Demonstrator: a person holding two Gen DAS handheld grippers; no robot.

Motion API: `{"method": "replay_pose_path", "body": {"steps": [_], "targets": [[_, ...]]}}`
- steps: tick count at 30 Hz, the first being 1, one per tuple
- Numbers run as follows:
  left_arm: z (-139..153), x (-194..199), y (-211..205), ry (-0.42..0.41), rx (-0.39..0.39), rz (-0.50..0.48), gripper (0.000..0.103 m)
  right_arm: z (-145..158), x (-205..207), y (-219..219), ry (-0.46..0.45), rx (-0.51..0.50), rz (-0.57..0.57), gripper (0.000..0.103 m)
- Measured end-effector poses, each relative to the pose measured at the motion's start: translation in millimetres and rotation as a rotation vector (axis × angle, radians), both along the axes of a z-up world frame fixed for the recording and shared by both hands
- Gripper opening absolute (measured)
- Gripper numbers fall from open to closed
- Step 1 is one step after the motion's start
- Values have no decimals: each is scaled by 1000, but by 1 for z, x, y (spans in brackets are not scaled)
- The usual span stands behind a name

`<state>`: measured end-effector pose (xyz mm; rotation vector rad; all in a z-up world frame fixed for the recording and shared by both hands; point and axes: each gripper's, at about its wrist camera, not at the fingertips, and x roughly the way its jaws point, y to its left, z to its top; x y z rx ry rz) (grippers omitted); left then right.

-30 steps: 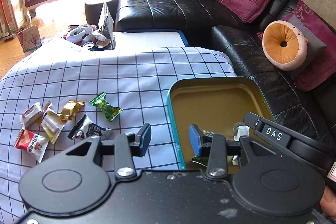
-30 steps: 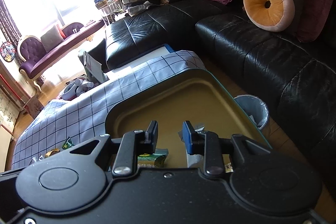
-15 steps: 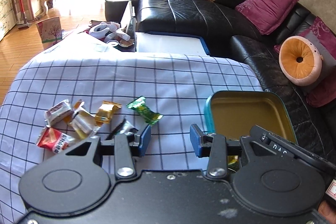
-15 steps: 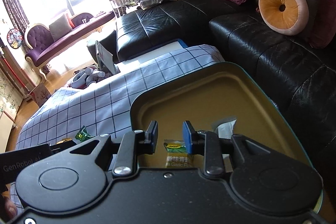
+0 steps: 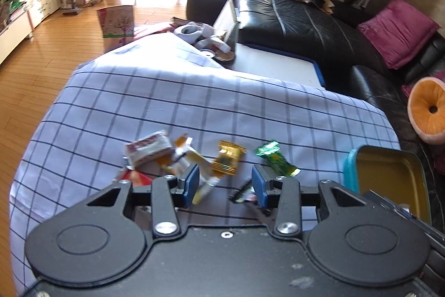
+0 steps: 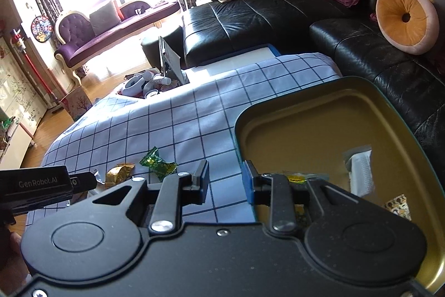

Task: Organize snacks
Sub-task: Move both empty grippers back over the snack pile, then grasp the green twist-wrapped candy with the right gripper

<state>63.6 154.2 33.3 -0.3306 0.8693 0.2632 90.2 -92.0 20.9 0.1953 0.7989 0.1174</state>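
Grippers tilt downward, jaws apart and empty: left gripper [image 5: 225, 184] over loose snacks [image 5: 194, 157], right gripper [image 6: 225, 183] at tin [image 6: 347, 91] edge.

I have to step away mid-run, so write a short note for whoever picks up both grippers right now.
Left gripper: open, empty, over the loose snacks on the checked cloth.
Right gripper: open, empty, at the tin's near-left rim.
Done: a few packets lie in the tin, including a white one.
Left: the green candy, gold candy, red-and-white packs and the others beside them.
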Motion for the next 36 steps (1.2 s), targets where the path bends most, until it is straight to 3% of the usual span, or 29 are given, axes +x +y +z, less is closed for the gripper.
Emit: {"method": "replay_pose_path", "body": {"steps": [9,15,23,29,33,36], "targets": [[-13,-8,68,39,-31,161,42,-10,-1,36,32,-10,77,39],[-29,-10,95,93,-14,211,42,-18,-1,55,51,-20,116,39],[-49,-7,103,147,-31,206,42,-21,4,60,65,32,122,39],[-56,-3,101,157,-41,181,42,-20,19,54,23,93,55,39],[-58,-2,99,161,-37,174,43,-26,38,58,-5,67,49,39],[-59,-1,98,160,-30,165,44,-36,45,59,-9,114,62,39]]}}
